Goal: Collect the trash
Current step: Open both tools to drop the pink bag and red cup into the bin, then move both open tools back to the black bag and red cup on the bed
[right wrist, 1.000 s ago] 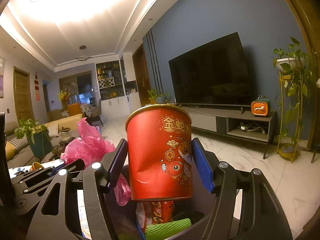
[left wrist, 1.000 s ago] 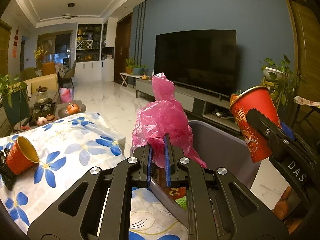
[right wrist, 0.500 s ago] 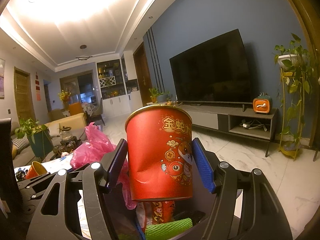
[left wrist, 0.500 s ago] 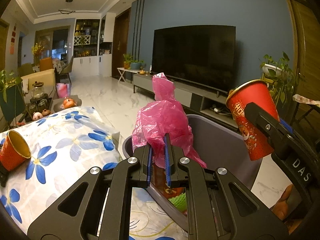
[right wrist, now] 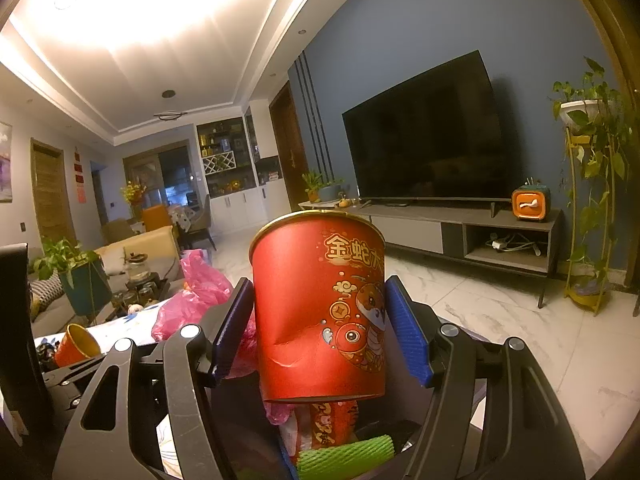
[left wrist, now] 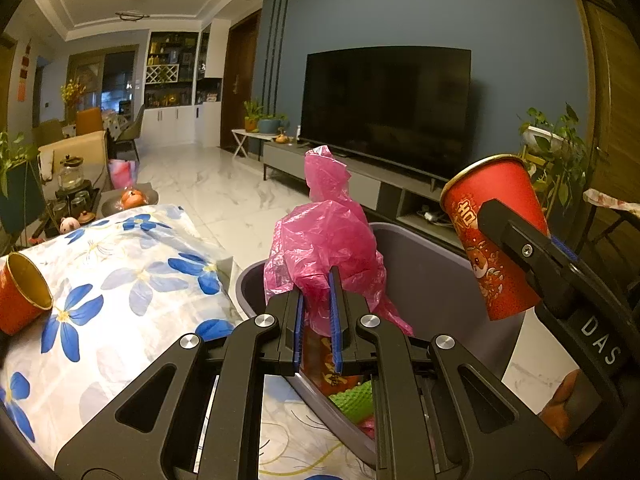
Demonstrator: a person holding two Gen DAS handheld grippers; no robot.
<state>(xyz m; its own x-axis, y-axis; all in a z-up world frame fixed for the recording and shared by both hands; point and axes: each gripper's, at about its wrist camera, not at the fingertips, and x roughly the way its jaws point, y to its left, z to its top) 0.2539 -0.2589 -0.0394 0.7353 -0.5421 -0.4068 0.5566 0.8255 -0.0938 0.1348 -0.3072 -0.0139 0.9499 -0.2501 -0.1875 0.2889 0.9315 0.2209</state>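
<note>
The left gripper (left wrist: 316,322) sits at the bottom centre of its own view, its blue pads nearly together and pinched on a crumpled pink plastic bag (left wrist: 326,236) that stands up over the near rim of a grey trash bin (left wrist: 424,276). Inside the bin, low in the frame, lie a red snack wrapper (left wrist: 326,368) and a piece of green foam netting (left wrist: 354,400).

The right gripper (right wrist: 320,330) holds a red paper cup (right wrist: 320,316) with a gold rim upright between its widely spread blue pads, which press on the cup's sides. The cup's wall is dented at the lower left. It hangs above the bin's opening, centre frame.

At the left edge of the left wrist view a second red paper cup (left wrist: 22,294) lies on its side on a flower-print tablecloth (left wrist: 132,280).
</note>
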